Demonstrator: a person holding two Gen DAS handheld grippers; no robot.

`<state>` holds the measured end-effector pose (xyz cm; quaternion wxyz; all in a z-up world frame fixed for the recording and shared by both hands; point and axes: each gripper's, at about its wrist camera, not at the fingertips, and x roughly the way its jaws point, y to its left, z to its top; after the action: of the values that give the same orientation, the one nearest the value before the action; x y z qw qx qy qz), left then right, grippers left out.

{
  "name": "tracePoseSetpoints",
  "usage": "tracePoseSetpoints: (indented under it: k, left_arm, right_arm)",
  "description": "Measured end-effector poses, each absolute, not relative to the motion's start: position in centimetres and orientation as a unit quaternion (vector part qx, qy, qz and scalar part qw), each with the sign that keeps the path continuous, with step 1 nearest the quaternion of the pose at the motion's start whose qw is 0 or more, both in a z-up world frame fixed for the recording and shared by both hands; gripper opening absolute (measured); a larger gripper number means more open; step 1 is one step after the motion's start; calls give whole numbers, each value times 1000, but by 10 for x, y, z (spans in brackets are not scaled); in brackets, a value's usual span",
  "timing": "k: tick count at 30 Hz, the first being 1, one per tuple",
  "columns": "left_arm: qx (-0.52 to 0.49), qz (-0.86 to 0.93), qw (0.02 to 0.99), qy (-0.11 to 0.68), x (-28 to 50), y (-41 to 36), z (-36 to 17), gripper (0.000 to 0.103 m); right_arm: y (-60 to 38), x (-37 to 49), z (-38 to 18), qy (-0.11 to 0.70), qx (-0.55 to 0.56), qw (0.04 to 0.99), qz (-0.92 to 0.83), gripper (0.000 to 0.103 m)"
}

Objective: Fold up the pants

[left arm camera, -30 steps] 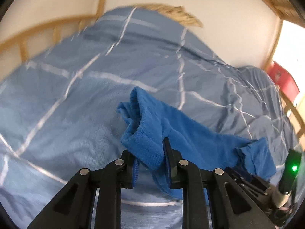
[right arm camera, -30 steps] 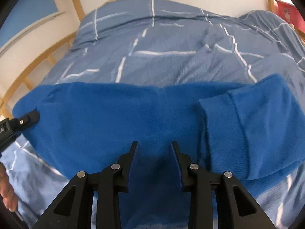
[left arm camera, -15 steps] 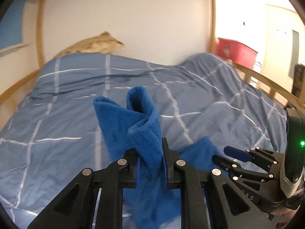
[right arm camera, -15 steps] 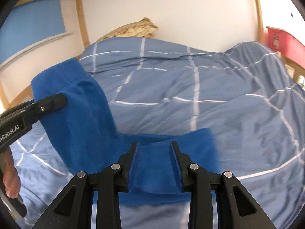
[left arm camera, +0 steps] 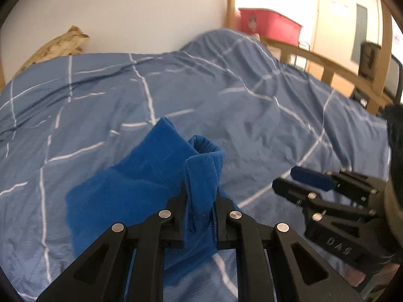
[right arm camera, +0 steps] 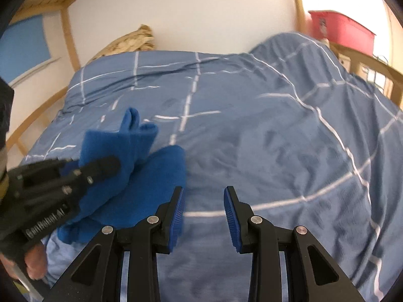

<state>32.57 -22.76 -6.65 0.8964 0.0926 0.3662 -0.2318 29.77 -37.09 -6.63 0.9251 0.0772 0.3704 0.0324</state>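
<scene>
The blue fleece pants (left arm camera: pixel 141 176) hang bunched from my left gripper (left arm camera: pixel 200 198), which is shut on a fold of them above the bed. The pants also show in the right wrist view (right arm camera: pixel 141 176), draped low at the left under the left gripper (right arm camera: pixel 100 166). My right gripper (right arm camera: pixel 204 201) is open and empty, with bare duvet between its blue pads. It also shows in the left wrist view (left arm camera: pixel 297 181) at the right, beside the pants and apart from them.
A blue duvet with white lines (right arm camera: pixel 252 125) covers the bed. A tan pillow (right arm camera: pixel 131 42) lies at the head by the white wall. A wooden bed rail (left arm camera: pixel 327 65) and a red bin (left arm camera: pixel 269 25) are at the right.
My right gripper has opened and let go of the pants. My left gripper keeps its hold, and the pants have dropped to hang from it alone.
</scene>
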Motion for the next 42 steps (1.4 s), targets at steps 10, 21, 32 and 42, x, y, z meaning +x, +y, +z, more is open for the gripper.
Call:
tracePoseSetpoints:
  k: [10, 21, 32, 42]
  left_arm:
    - [90, -273, 891, 350, 298, -217, -70, 60]
    - [114, -154, 918, 346, 249, -106, -91, 66]
    - [73, -137, 906, 394, 264, -93, -120, 66]
    - [71, -105, 905, 407, 266, -85, -130, 26]
  right_arm:
    - [-390, 299, -80, 381, 101, 919, 14, 34]
    - [-336, 330, -52, 354, 38, 930, 86, 45]
    - [-311, 403, -75, 429, 91, 892, 107, 45]
    - [-310, 402, -80, 425, 93, 893, 117, 15]
